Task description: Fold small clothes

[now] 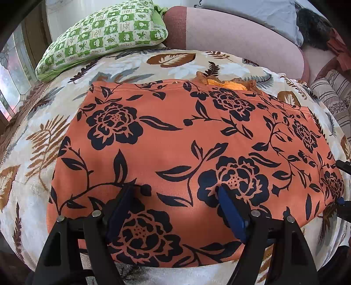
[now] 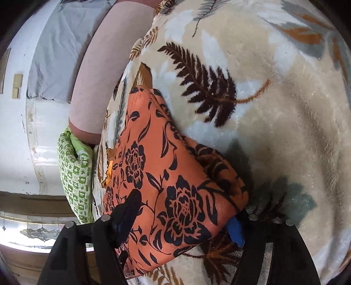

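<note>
An orange garment with black flowers point(image 1: 175, 136) lies spread flat on a leaf-patterned blanket point(image 1: 33, 157). A frilly yellow-orange edge point(image 1: 226, 84) peeks out at its far side. My left gripper point(image 1: 175, 193) hovers open over the near part of the garment, fingers wide apart and nothing between them. In the right wrist view the garment point(image 2: 166, 175) has one end lifted. My right gripper point(image 2: 186, 210) straddles that raised edge, one finger point(image 2: 129, 210) on top and the blue-padded finger point(image 2: 235, 230) under the cloth. The right gripper's tip shows at the right edge of the left wrist view point(image 1: 343, 166).
A green-and-white checked pillow point(image 1: 103, 32) lies at the far left of the bed. A pink bolster point(image 1: 230, 37) and a grey pillow point(image 1: 252, 13) lie along the far side. Striped cloth point(image 1: 331, 92) lies at the right. A white wall point(image 2: 19, 142) stands beyond.
</note>
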The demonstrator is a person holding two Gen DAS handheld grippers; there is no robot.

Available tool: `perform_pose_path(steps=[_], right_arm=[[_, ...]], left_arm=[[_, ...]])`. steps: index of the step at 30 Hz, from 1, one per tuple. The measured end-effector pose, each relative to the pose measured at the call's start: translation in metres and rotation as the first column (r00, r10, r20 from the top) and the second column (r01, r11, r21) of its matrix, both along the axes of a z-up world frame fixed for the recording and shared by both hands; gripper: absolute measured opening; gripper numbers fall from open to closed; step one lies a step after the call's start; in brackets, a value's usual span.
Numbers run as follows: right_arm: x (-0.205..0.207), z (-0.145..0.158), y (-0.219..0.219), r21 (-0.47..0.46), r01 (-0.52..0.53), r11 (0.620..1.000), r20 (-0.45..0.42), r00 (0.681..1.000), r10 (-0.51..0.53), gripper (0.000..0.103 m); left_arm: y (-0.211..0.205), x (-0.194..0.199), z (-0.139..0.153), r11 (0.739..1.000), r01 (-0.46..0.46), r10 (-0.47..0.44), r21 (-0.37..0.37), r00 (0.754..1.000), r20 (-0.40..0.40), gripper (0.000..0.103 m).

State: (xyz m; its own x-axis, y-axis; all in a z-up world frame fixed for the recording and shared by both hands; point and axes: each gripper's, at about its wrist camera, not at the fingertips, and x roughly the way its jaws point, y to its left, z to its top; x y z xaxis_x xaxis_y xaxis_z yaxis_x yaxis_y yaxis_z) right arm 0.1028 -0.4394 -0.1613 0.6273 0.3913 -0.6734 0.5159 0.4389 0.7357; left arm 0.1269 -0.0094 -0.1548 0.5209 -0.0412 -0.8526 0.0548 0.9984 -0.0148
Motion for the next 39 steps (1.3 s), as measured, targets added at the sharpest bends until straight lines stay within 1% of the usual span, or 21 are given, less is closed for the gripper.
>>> perform_pose_path(steps=[4,8,10,13,14,15,16,17,18,20,22,24,26,27,29,30,31,32,33,35,39], right_arm=[[0.0,-0.005,-0.006,0.027,0.009,1.0,0.0,1.0,-0.009,0.076],[-0.001,0.001,-0.009,-0.005,-0.001,1.0,0.005,1.0,0.001,0.073],[-0.001,0.002,-0.006,-0.013,-0.01,1.0,0.001,1.0,0.01,0.073],[0.0,-0.002,-0.004,-0.019,-0.009,1.0,-0.005,1.0,0.009,0.074],[0.001,-0.002,-0.005,-0.016,-0.013,1.0,-0.004,1.0,0.013,0.074],[0.003,-0.002,-0.004,-0.02,-0.024,1.0,-0.002,1.0,0.024,0.074],[0.006,-0.001,-0.003,-0.03,-0.048,0.998,0.008,0.999,0.048,0.065],[0.006,0.002,-0.004,-0.045,-0.061,0.997,0.017,0.998,0.062,0.045],[0.004,0.007,-0.004,-0.079,-0.068,0.995,0.023,0.997,0.07,0.01],[0.0,0.015,-0.002,-0.114,-0.073,0.991,0.043,0.996,0.078,0.01],[-0.005,0.015,0.001,-0.138,-0.076,0.988,0.035,0.996,0.081,0.01],[-0.009,-0.004,0.005,-0.129,-0.093,0.987,-0.02,0.996,0.091,0.01],[-0.013,-0.013,-0.001,-0.086,-0.075,0.993,-0.008,0.997,0.075,0.011],[-0.014,-0.011,-0.003,-0.067,-0.065,0.996,0.006,0.998,0.066,0.014],[-0.013,0.002,-0.006,-0.109,-0.087,0.99,0.013,0.996,0.089,0.022],[-0.013,0.007,-0.007,-0.137,-0.106,0.985,0.008,0.994,0.109,0.035],[-0.015,0.013,-0.01,-0.166,-0.114,0.979,0.005,0.993,0.116,0.059],[-0.02,0.02,-0.016,-0.197,-0.096,0.976,0.014,0.995,0.101,0.07],[-0.024,0.026,-0.022,-0.22,-0.075,0.973,0.023,0.996,0.082,0.075],[-0.027,0.041,-0.036,-0.249,-0.053,0.967,0.061,0.996,0.07,0.075],[0.019,0.06,-0.05,-0.228,-0.164,0.96,0.136,0.971,0.198,0.075]], left_arm=[[-0.001,-0.001,0.003,1.0,0.001,-0.001,0.012,1.0,-0.001,0.08],[0.0,-0.007,0.028,1.0,-0.013,0.014,-0.007,0.995,0.099,0.08],[-0.005,-0.002,0.027,1.0,-0.006,0.005,0.003,0.994,0.106,0.08],[-0.022,0.011,-0.008,0.992,0.058,-0.058,0.111,0.998,-0.001,0.083],[-0.028,0.007,-0.014,0.984,0.068,-0.076,0.168,0.996,0.044,0.086],[-0.03,0.005,-0.012,0.98,0.069,-0.082,0.184,0.995,0.06,0.086],[-0.03,0.005,-0.01,0.982,0.072,-0.082,0.177,0.995,0.051,0.085],[-0.029,0.006,-0.009,0.984,0.068,-0.076,0.163,0.996,0.042,0.085],[-0.026,0.007,-0.007,0.988,0.065,-0.071,0.143,0.997,0.036,0.085],[-0.021,0.009,-0.007,0.99,0.065,-0.069,0.122,0.997,0.031,0.085],[-0.021,0.008,-0.007,0.988,0.079,-0.084,0.13,0.996,0.032,0.085],[-0.02,0.009,-0.006,0.987,0.085,-0.09,0.135,0.996,0.028,0.085],[-0.021,0.009,0.002,0.988,0.077,-0.082,0.131,0.996,0.028,0.085],[-0.019,0.006,0.011,0.99,0.07,-0.078,0.12,0.995,0.059,0.085],[-0.019,0.002,0.028,0.992,0.071,-0.084,0.106,0.989,0.123,0.085],[-0.022,0.001,0.036,0.991,0.082,-0.097,0.102,0.983,0.154,0.085],[-0.025,0.002,0.04,0.99,0.095,-0.112,0.104,0.979,0.172,0.086],[-0.028,0.004,0.039,0.988,0.106,-0.124,0.111,0.978,0.169,0.086],[-0.032,0.01,0.029,0.983,0.12,-0.138,0.137,0.982,0.131,0.086],[-0.038,0.022,-0.003,0.97,0.138,-0.143,0.201,0.99,0.011,0.086],[-0.034,0.02,-0.011,0.975,0.125,-0.134,0.182,0.99,0.039,0.089]])
